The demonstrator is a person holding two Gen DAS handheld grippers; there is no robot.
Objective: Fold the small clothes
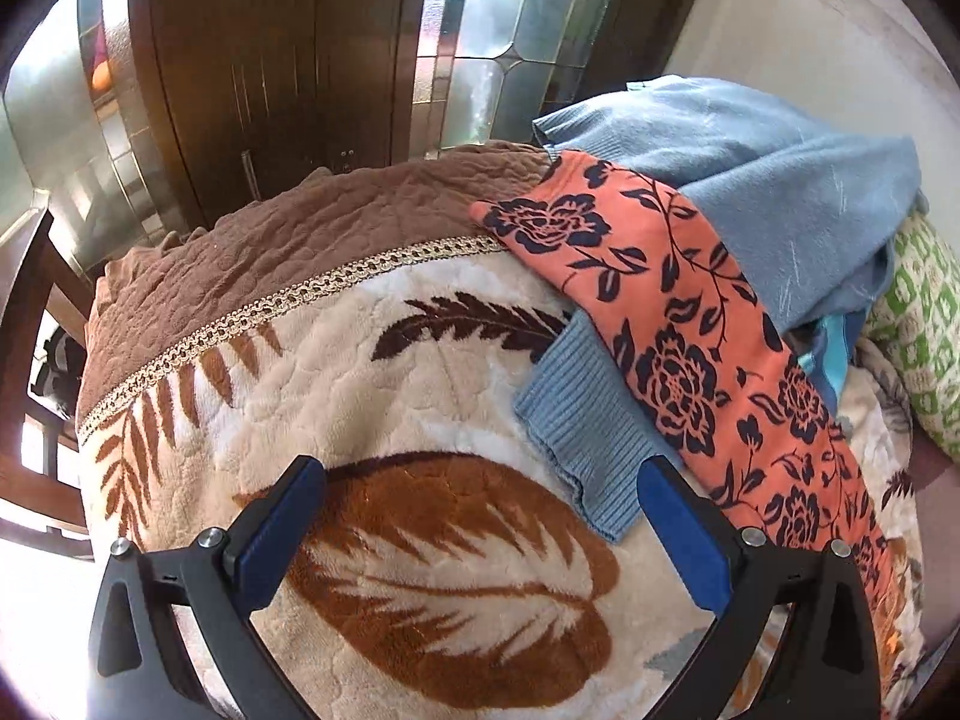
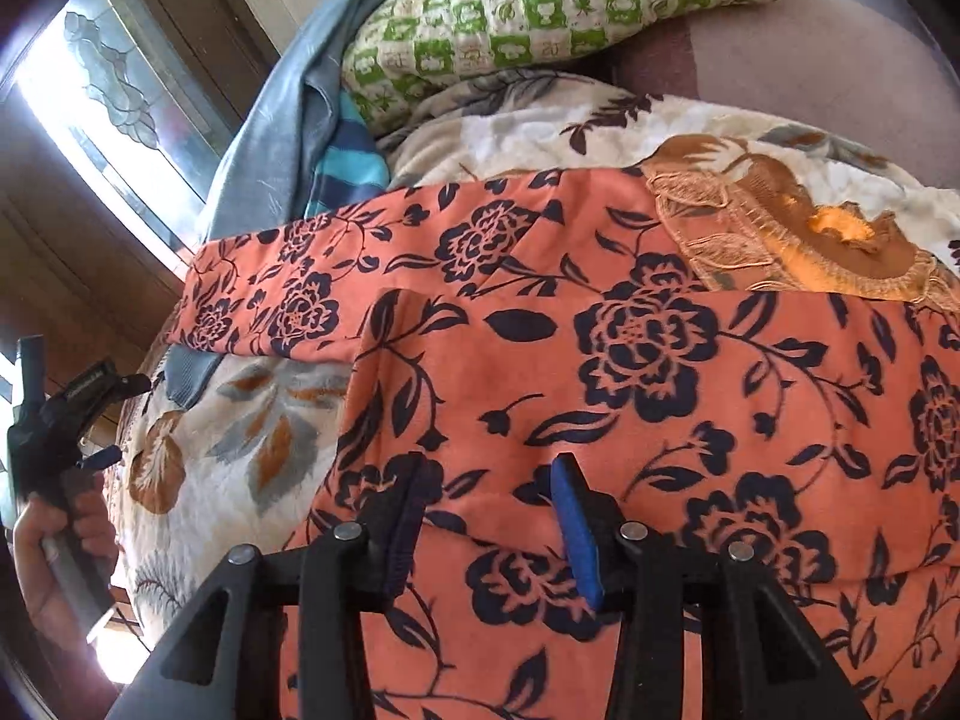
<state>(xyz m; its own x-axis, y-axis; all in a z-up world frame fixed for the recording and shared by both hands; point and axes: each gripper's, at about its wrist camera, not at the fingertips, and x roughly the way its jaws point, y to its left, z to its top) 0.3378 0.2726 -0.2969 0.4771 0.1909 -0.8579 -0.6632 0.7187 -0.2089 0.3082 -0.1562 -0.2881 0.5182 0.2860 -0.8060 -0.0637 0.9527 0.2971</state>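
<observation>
An orange garment with dark blue flowers (image 2: pixel 630 360) lies spread on the leaf-patterned blanket (image 1: pixel 372 372); one sleeve (image 1: pixel 660 300) stretches across the left wrist view. My right gripper (image 2: pixel 492 480) is open, its blue pads hovering just over the garment's folded body, nothing between them. My left gripper (image 1: pixel 480 480) is open and empty above the bare blanket, left of the sleeve and a blue ribbed cuff (image 1: pixel 576 420). The left gripper also shows in the right wrist view (image 2: pixel 102 420), held in a hand.
A light blue sweater (image 1: pixel 780 180) is piled behind the sleeve, with a striped blue cloth (image 2: pixel 348 168) beside it. A green-and-white patterned pillow (image 2: pixel 540 6) lies at the back. A wooden door and glass panels (image 1: pixel 270 60) stand beyond the bed's edge.
</observation>
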